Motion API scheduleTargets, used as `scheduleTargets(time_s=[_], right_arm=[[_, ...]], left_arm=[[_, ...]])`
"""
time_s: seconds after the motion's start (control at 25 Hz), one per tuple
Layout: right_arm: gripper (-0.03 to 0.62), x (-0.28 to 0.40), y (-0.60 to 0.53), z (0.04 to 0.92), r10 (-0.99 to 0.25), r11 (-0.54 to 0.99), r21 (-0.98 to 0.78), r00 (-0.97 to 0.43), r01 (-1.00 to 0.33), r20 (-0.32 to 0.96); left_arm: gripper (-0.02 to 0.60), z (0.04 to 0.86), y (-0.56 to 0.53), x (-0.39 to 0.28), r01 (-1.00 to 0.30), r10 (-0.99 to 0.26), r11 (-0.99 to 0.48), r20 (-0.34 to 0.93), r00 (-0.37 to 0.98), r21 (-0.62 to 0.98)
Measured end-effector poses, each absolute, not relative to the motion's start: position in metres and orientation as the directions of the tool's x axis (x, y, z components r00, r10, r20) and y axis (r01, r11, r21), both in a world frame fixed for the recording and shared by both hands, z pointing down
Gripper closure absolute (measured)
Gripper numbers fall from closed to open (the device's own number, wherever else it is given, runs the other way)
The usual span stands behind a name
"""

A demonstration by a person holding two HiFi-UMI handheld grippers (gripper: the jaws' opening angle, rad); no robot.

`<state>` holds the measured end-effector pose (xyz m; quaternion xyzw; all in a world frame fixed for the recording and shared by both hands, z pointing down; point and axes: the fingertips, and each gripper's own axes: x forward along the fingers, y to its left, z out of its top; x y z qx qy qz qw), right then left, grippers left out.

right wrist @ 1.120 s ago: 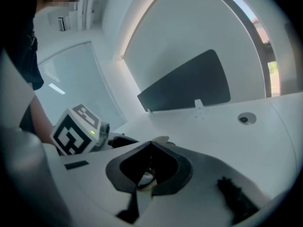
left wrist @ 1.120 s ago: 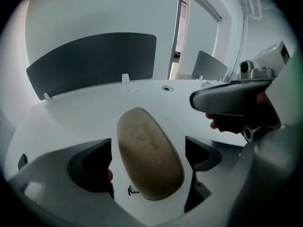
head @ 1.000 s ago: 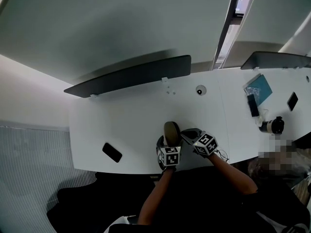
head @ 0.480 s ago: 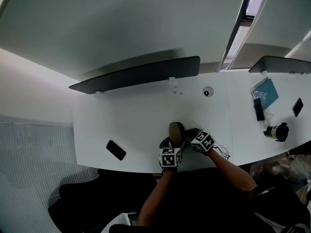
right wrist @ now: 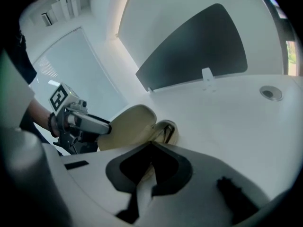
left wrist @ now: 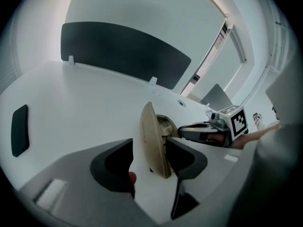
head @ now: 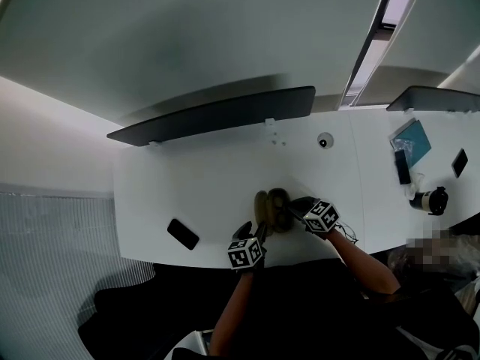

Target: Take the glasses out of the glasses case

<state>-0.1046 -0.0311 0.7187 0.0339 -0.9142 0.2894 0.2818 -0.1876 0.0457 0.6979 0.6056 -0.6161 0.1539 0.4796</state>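
A beige glasses case (head: 271, 209) lies open near the table's front edge. Its lid (left wrist: 153, 143) stands on edge between the jaws of my left gripper (left wrist: 149, 156). Those jaws are closing, and a gap still shows between the left pad and the lid. Dark glasses (right wrist: 165, 132) rest in the lower shell (right wrist: 163, 126). My right gripper (right wrist: 151, 148) comes in from the right, shut on the near rim of the case. In the head view the left gripper (head: 252, 232) sits just in front of the case, the right gripper (head: 297, 207) at its right side.
A black phone (head: 183, 233) lies on the white table (head: 195, 178) to the left. A dark divider panel (head: 217, 115) runs along the back edge, with a round grommet (head: 325, 142) beside it. A blue book (head: 415, 139) and a cup (head: 433, 199) sit far right.
The case's lid has swung open to the left. My left gripper has drawn back toward the table's front edge, rolled, and narrowed its jaws. The right gripper sank slightly, then held still.
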Motion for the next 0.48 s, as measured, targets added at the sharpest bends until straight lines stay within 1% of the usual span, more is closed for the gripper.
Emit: scheduleTargets(time_s=[0.12,0.2,0.32,0.48], right_arm=[[0.585,-0.107,-0.032,0.720,0.080,0.814,-0.519,-0.834,-0.262,0.546],[0.586,-0.109,-0.034,0.719,0.074,0.808,-0.521,-0.830,-0.275,0.553],[0.586,-0.112,-0.035,0.720,0.069,0.797,-0.524,-0.816,-0.301,0.574],[0.586,-0.118,-0.036,0.723,0.052,0.804,-0.499,-0.797,-0.324,0.601]], left_arm=[[0.393,0.712,0.056,-0.202,-0.882,-0.570,0.226,0.791,0.224,0.413],[0.450,0.724,0.058,-0.207,-0.865,-0.551,0.235,0.794,0.256,0.443],[0.508,0.738,0.061,-0.208,-0.831,-0.532,0.257,0.790,0.305,0.494],[0.522,0.739,0.059,-0.209,-0.774,-0.554,0.284,0.756,0.349,0.565]])
